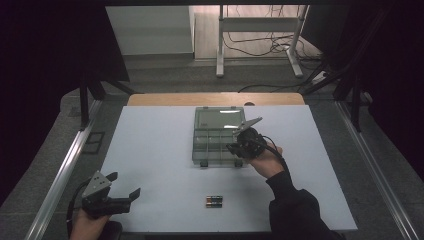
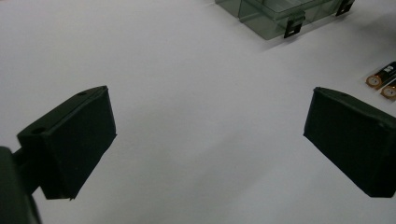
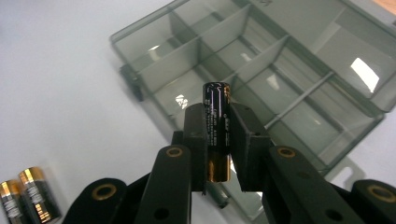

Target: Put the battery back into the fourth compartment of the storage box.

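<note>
My right gripper [image 3: 217,122] is shut on a black and copper battery [image 3: 216,112], which stands upright between its pads. It hangs over the near right part of an open clear compartment box [image 1: 218,134] [image 3: 261,60] at the table's middle. Two more batteries [image 1: 214,201] [image 3: 27,198] [image 2: 384,80] lie side by side on the white table near the front edge. My left gripper [image 1: 122,187] [image 2: 208,135] rests at the front left, its jaws wide open with nothing between them.
The white tabletop [image 1: 150,150] has free room left of the box and around the batteries. The box's lid [image 1: 220,117] lies open toward the far side. Metal rails [image 1: 65,165] run along both table sides. A desk frame and cables [image 1: 260,45] stand beyond the table.
</note>
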`<state>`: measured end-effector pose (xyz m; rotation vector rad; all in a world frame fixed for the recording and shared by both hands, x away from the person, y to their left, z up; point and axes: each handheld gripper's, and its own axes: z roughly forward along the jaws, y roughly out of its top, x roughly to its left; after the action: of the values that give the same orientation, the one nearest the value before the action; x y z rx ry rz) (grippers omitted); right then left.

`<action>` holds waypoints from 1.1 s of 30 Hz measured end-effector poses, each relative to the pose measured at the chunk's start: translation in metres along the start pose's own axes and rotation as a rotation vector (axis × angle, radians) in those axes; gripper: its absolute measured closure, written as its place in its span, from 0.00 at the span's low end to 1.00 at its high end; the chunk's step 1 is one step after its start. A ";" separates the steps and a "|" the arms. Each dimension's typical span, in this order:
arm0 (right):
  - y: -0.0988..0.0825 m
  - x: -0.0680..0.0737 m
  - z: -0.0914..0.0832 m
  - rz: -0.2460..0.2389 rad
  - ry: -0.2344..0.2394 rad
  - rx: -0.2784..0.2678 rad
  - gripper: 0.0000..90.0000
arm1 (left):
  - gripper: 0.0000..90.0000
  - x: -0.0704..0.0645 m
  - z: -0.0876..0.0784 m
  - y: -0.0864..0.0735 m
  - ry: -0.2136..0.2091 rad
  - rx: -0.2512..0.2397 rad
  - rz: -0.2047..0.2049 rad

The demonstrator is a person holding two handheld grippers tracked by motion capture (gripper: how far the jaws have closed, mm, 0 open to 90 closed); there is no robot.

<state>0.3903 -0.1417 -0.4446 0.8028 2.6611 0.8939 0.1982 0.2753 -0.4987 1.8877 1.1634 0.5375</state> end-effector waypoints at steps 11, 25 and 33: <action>0.005 -0.020 0.001 0.033 -0.051 -0.015 0.85 | 0.03 0.000 0.000 0.000 -0.002 -0.001 -0.001; 0.007 -0.050 0.014 0.094 -0.098 -0.002 0.85 | 0.03 0.001 0.000 0.000 -0.004 -0.001 0.003; 0.005 -0.067 0.029 0.131 -0.126 0.012 0.85 | 0.03 0.001 0.000 0.000 -0.006 -0.002 0.002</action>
<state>0.4581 -0.1614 -0.4618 1.0108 2.5321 0.8285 0.1983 0.2765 -0.4986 1.8878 1.1563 0.5339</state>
